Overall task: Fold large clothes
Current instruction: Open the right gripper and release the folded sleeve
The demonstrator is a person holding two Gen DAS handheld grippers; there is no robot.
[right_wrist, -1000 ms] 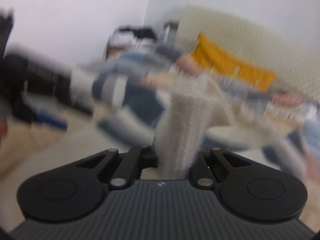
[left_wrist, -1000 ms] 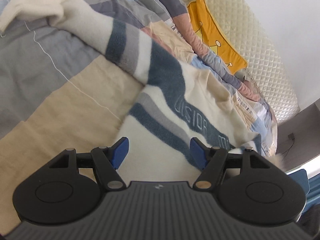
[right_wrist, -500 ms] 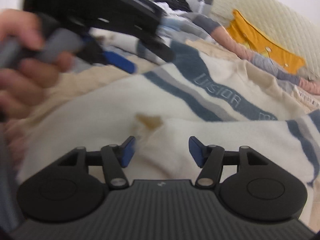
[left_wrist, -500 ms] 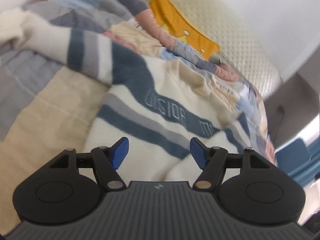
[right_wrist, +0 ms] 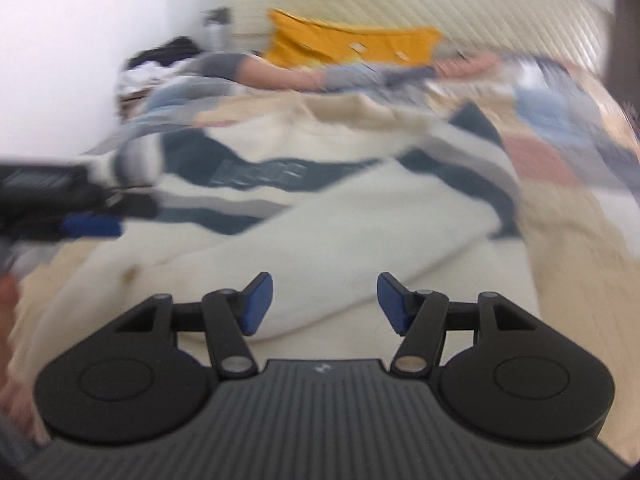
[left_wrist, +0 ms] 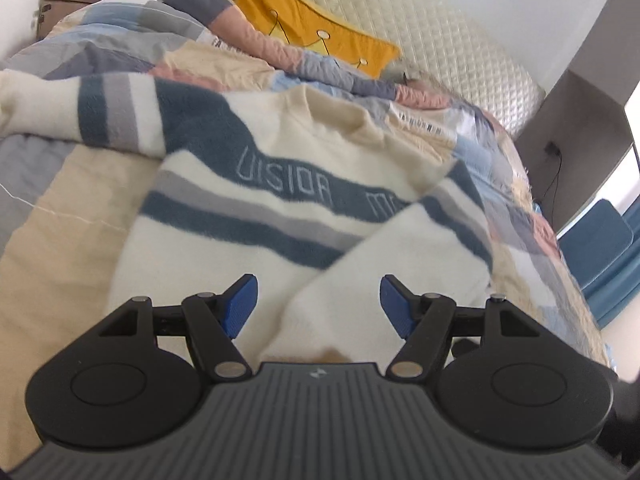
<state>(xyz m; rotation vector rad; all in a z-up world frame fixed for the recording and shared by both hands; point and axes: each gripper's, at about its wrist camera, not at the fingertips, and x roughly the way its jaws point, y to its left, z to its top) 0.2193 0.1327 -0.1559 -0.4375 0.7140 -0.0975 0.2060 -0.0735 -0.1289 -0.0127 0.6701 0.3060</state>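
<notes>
Your left gripper (left_wrist: 316, 304) is hovering with its jaws spread and nothing between them, just above the cream sweater (left_wrist: 256, 248) that is lying flat on the patchwork quilt (left_wrist: 68, 216). Your right gripper (right_wrist: 325, 302) is also standing spread and empty over the sleeve (right_wrist: 320, 248) folded across the sweater's body. A second ago that gripper was pinching the sleeve in the air; now it is lying released. Farther back, a yellow cushion (left_wrist: 320, 32) is leaning against the quilted headboard (left_wrist: 440, 40), and nothing is blocking either gripper.
</notes>
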